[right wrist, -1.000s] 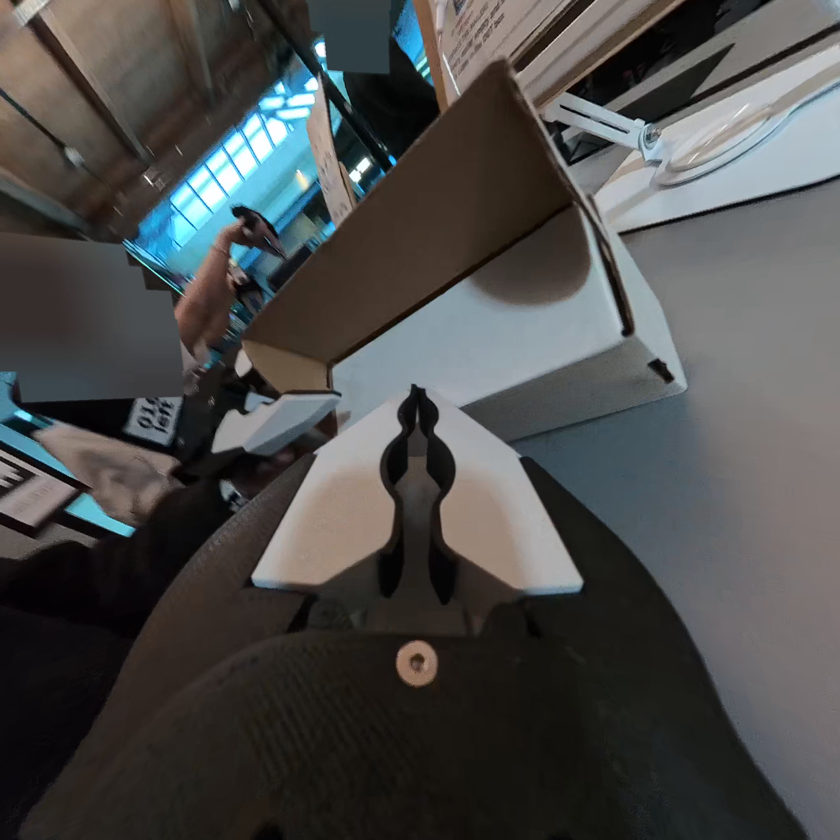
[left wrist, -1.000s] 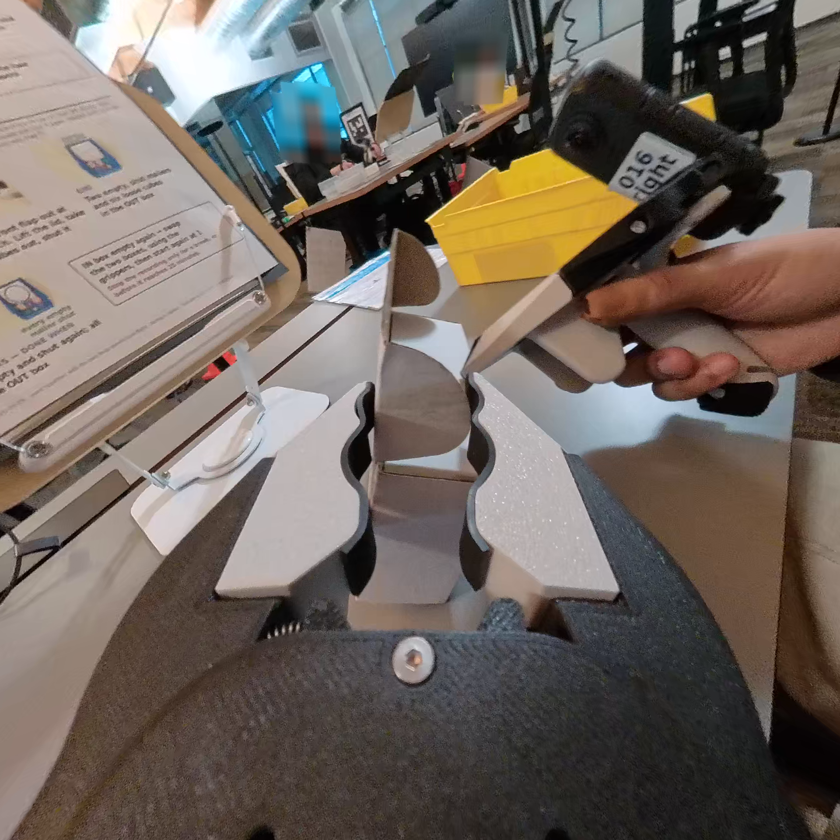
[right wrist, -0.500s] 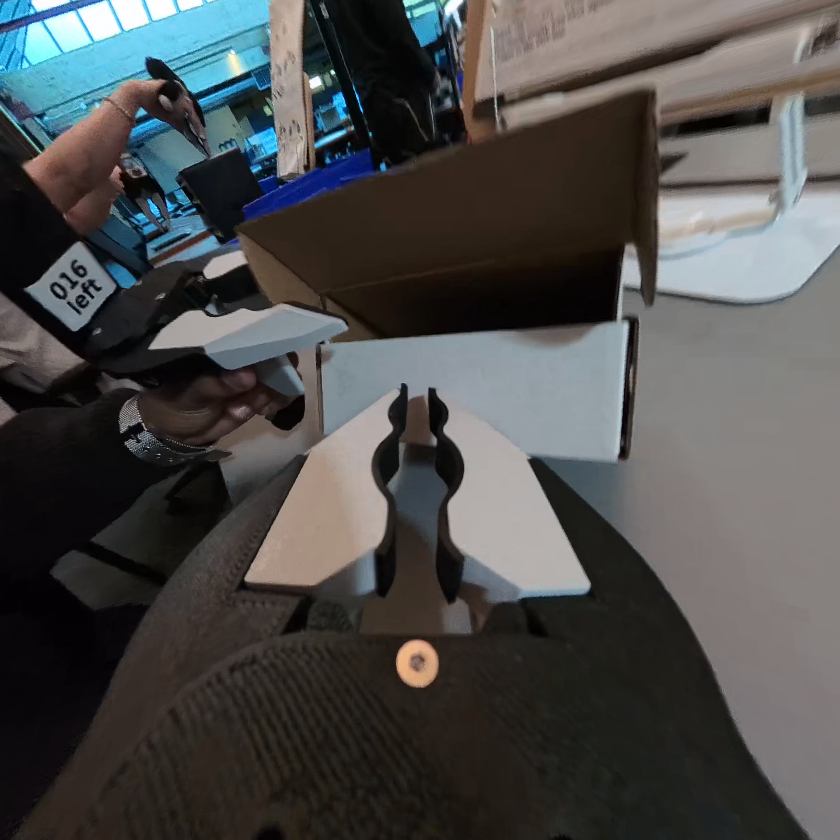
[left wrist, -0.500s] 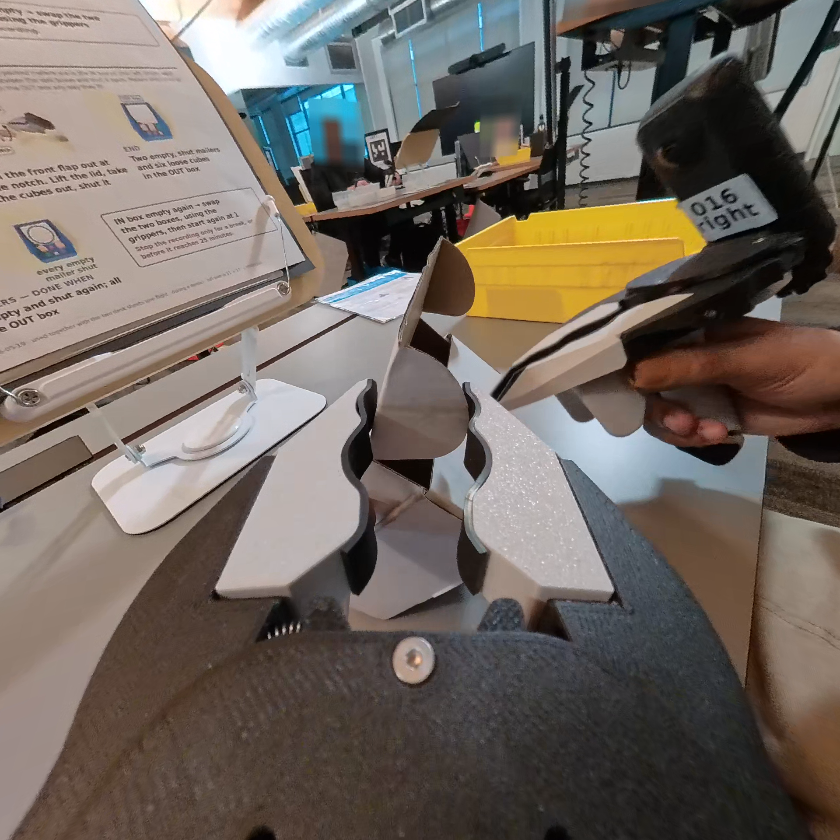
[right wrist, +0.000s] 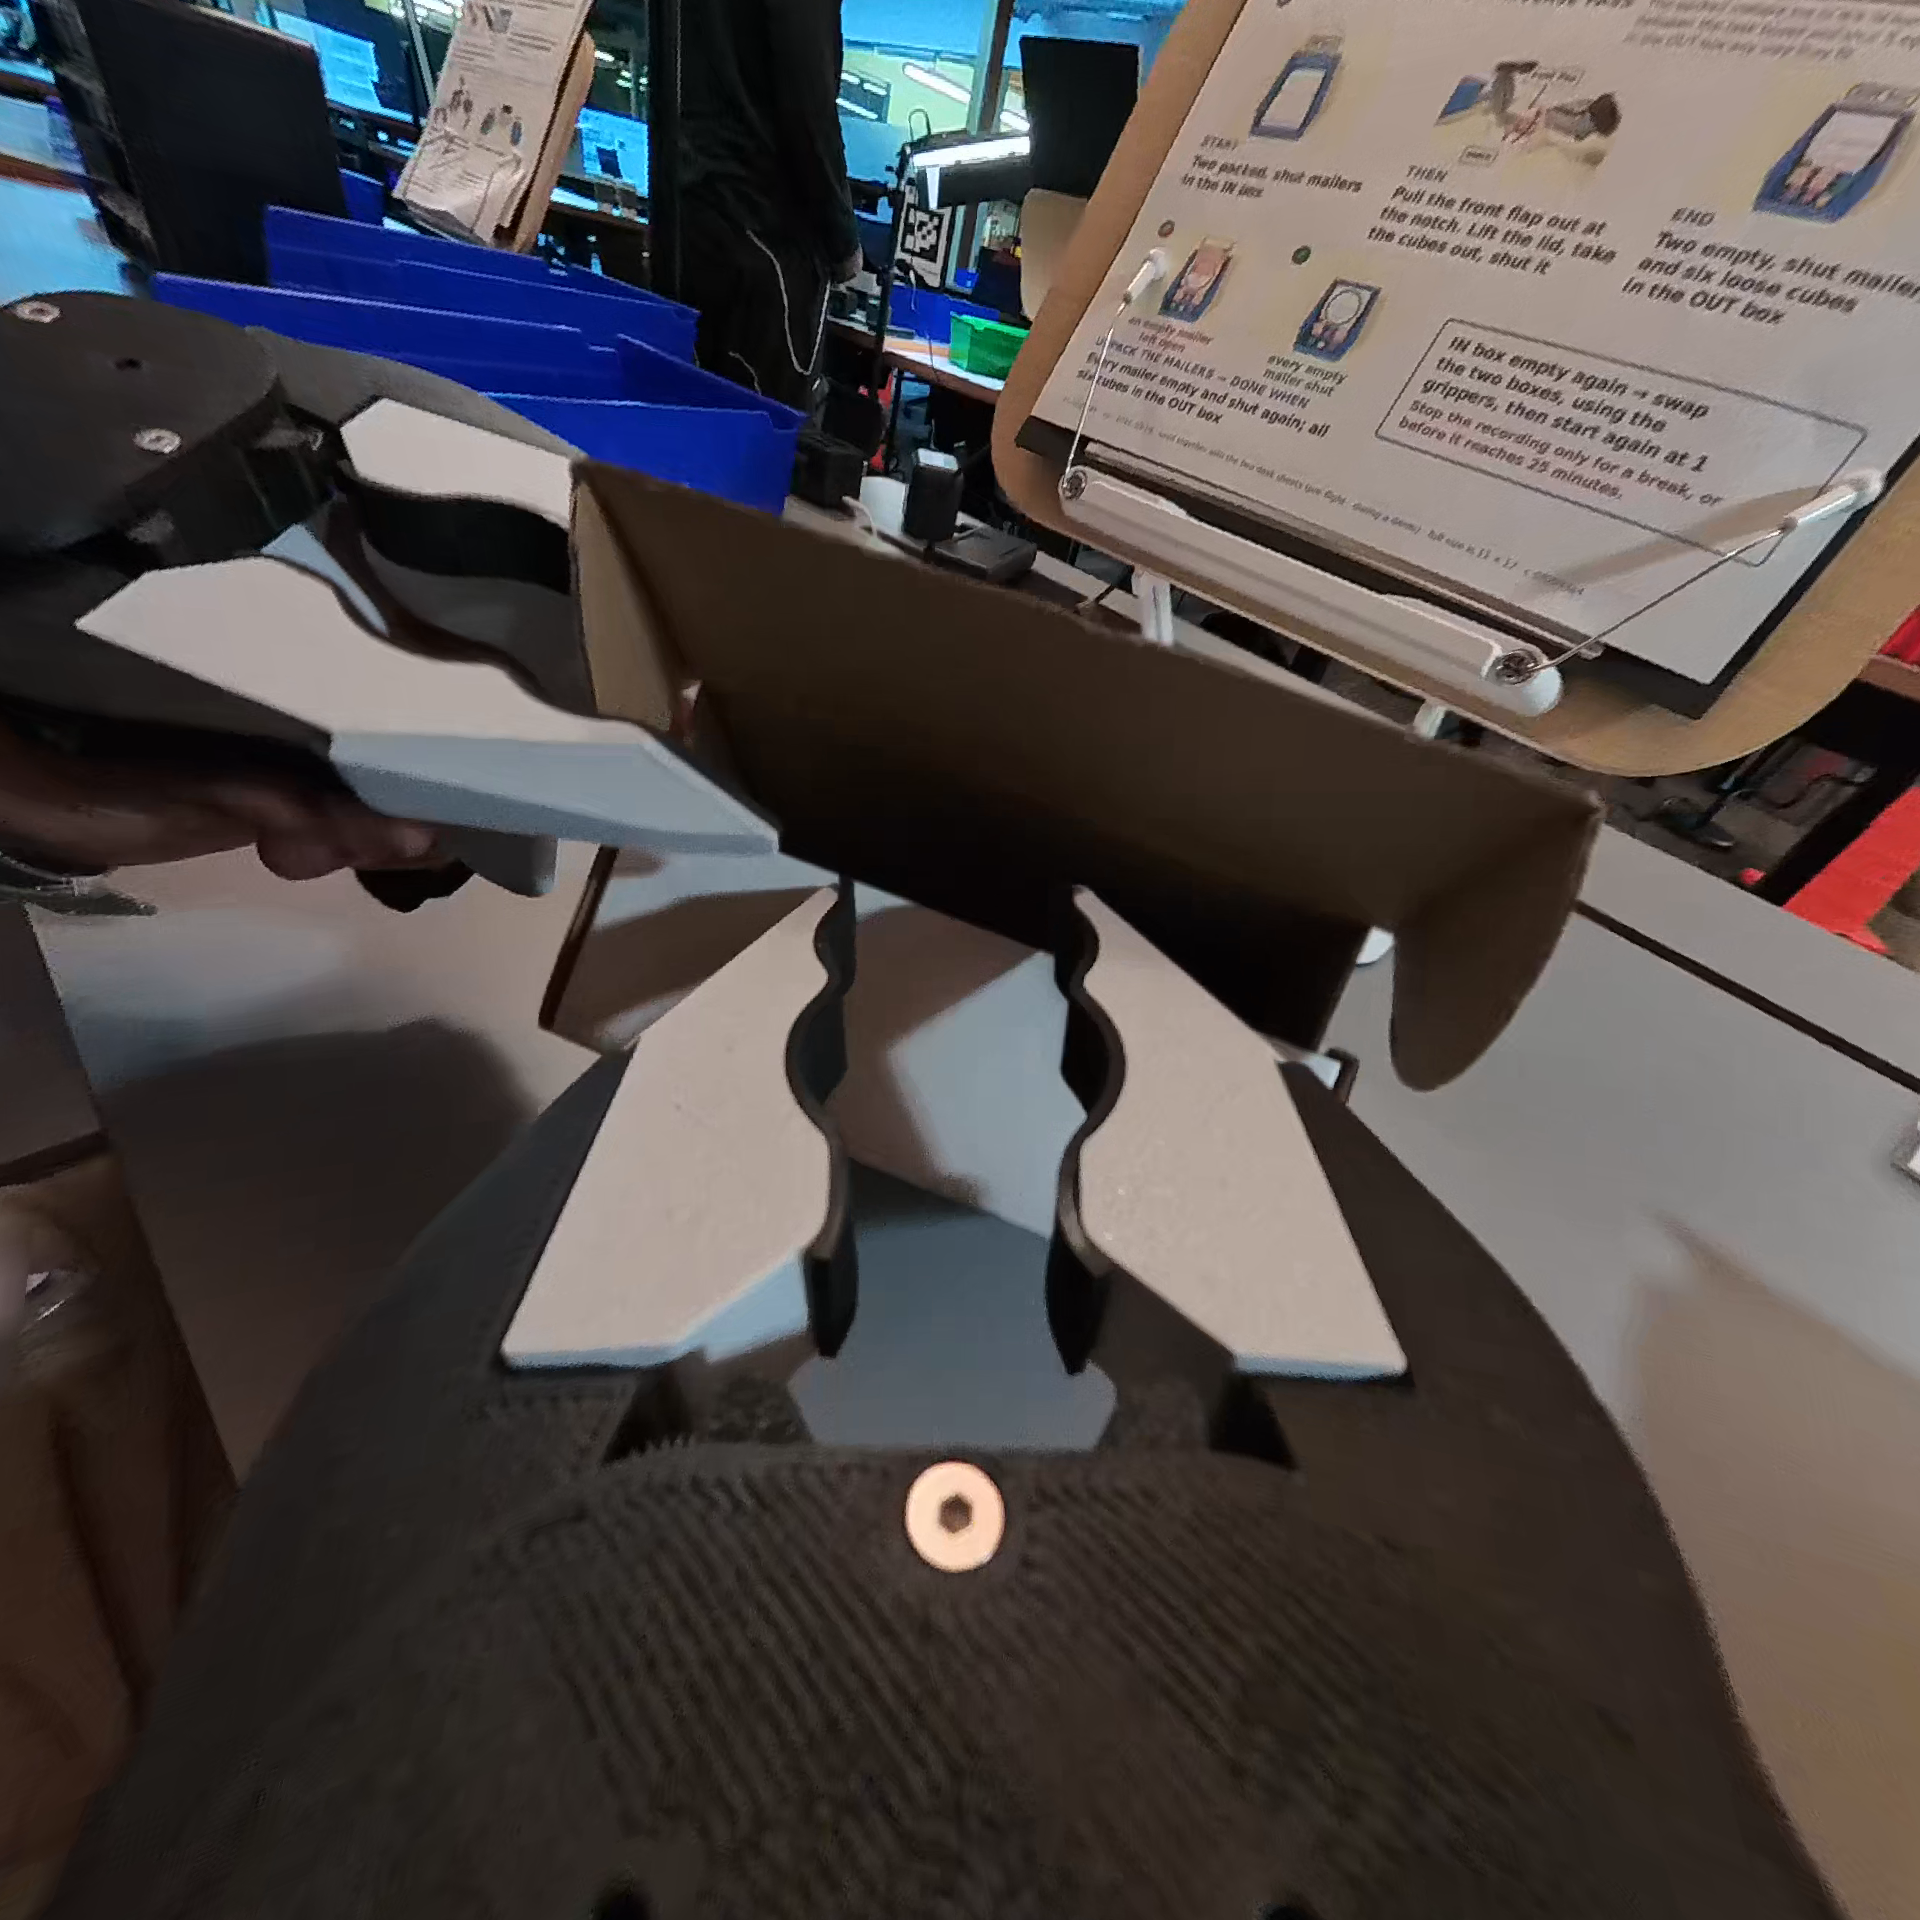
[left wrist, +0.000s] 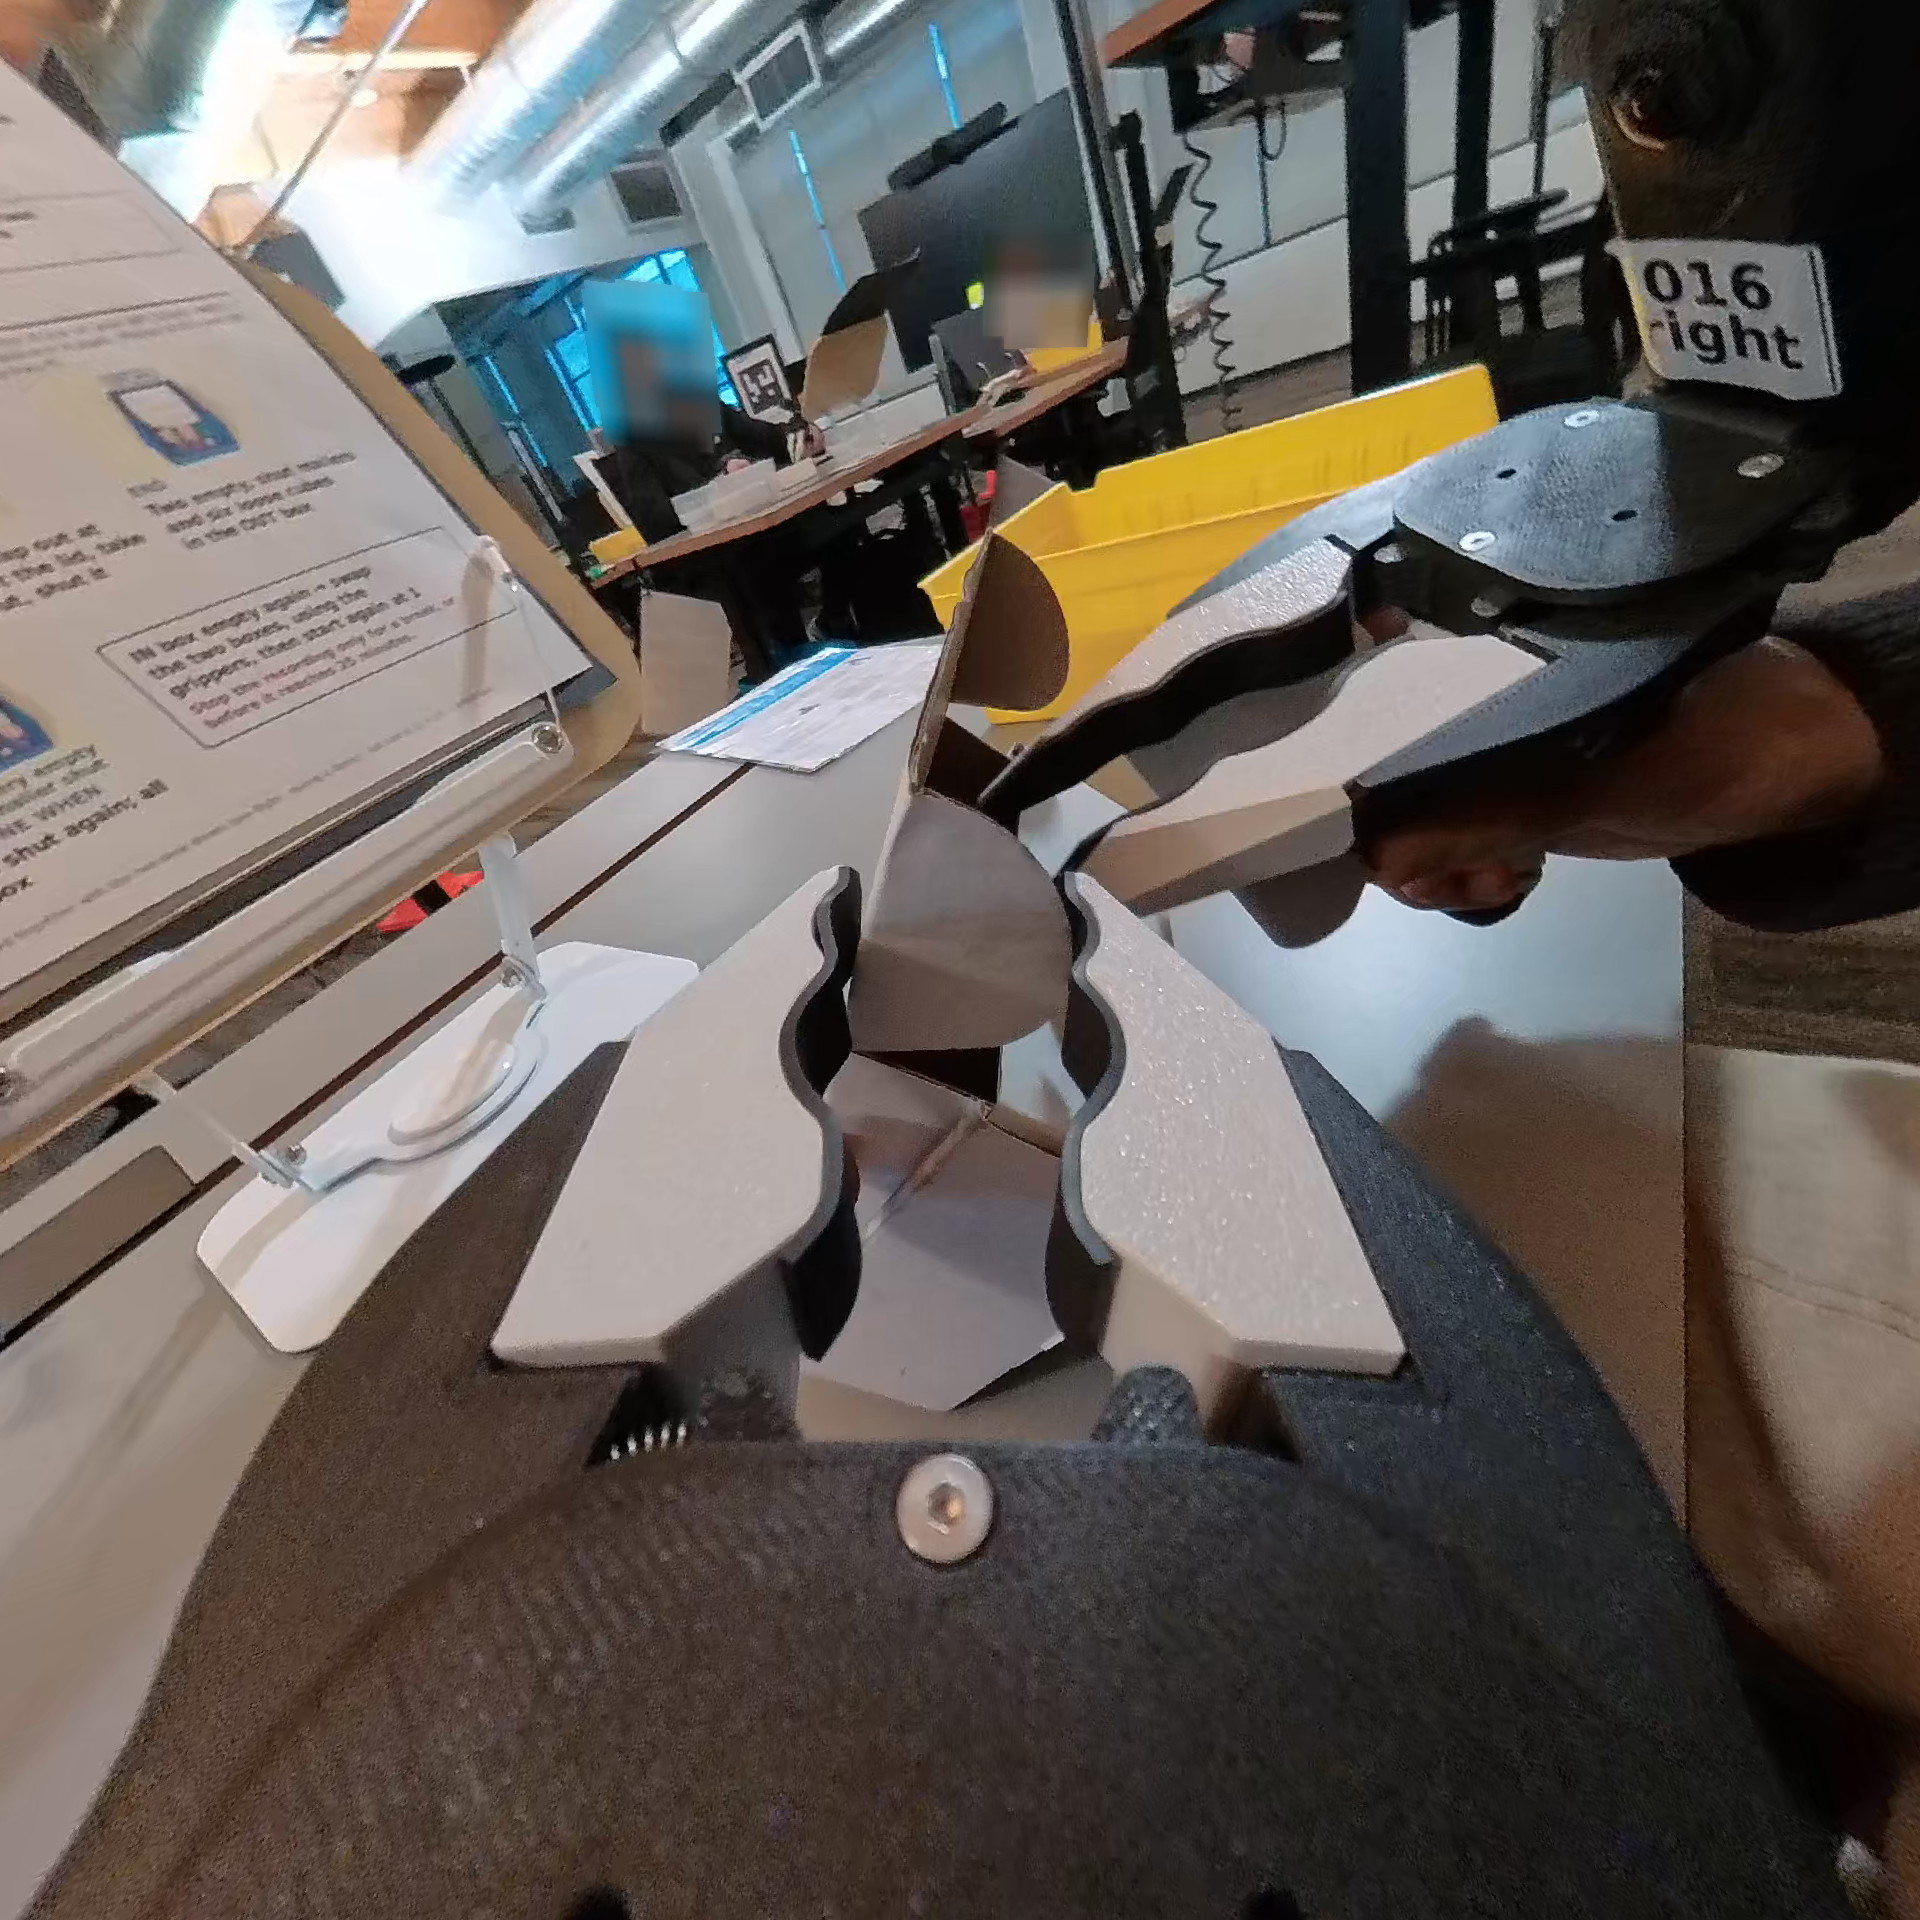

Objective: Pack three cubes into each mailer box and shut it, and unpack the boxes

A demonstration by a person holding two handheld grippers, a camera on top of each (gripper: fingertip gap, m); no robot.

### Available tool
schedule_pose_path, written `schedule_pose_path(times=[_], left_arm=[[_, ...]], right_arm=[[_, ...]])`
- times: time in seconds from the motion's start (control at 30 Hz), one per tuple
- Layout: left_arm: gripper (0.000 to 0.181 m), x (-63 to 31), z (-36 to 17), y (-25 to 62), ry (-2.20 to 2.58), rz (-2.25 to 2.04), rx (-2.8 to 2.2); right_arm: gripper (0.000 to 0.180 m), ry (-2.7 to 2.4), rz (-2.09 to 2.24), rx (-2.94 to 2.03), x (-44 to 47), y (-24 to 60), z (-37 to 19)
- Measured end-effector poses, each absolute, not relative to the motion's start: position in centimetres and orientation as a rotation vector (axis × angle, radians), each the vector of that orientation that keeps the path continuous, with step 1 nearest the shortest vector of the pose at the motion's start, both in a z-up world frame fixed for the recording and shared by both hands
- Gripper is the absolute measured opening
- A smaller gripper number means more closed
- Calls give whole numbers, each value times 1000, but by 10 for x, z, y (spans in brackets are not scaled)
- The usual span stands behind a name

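Here the left gripper [left wrist: 961, 935] has its two pale fingers [left wrist: 686, 1122] spread apart, and the rounded brown side flap [left wrist: 966, 935] of the mailer box [right wrist: 1091, 727] stands in the gap between their tips; whether either finger actually touches the flap cannot be told. Below the flap, deeper in the gap, the folded white and brown corner of the box shows.

Just ahead and to the right, the right gripper [left wrist: 1049, 821], held by a hand [left wrist: 1621, 790], reaches in with its fingers parted, their tips at the box's near edge by a second rounded flap [left wrist: 1013, 634] that stands higher up.

From the right gripper's own camera, its fingers [right wrist: 686, 1132] are also spread, with their tips just under the raised brown lid [right wrist: 1091, 727] of the open box. The lid slopes across in front of them, and the white outside of the box shows in the gap. The left gripper [right wrist: 665, 790] comes in from the left at the lid's end.

The box stands on a grey table [left wrist: 1507, 1039]. Left of the left gripper is an instruction sheet on a stand [left wrist: 312, 665]; farther ahead lies a yellow bin [left wrist: 1226, 520]. Beyond the left gripper in the right camera's view sit blue bins [right wrist: 582, 353].
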State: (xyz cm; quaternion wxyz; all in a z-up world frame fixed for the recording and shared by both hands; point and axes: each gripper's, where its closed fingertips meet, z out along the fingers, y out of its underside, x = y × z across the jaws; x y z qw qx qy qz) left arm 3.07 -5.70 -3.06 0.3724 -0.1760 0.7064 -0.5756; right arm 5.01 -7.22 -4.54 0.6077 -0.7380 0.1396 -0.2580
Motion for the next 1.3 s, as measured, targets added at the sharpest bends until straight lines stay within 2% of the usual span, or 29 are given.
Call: schedule_pose_path(times=[0.3,0.53,0.8,0.9,0.97,1.07,1.13,1.23,1.3], left_arm=[[35,33,-28,-54,1782,-1468,-471],[34,44,-15,-29,1655,-1504,-567],[33,89,7,21,1408,-1508,-766],[42,111,-10,36,1448,-1449,-902],[55,120,-18,41,1458,-1467,-980],[50,123,-15,36,1461,-1619,-1007],[36,120,-16,27,1511,-1708,-1000],[27,117,-12,29,1486,-1688,-973],[26,114,-5,29,1483,-1642,-912]], right_arm=[[38,446,-448,-1714,54,-74,-53],[44,535,-233,-1983,45,-65,-109],[40,361,-484,-2078,40,-60,-116],[37,352,-455,-2072,34,-56,-116],[31,345,-423,-2065,31,-54,-115],[25,333,-391,-2065,26,-52,-115],[23,323,-408,-2070,27,-53,-115],[19,297,-443,-2085,28,-54,-115],[8,262,-452,-2098,26,-54,-115]])
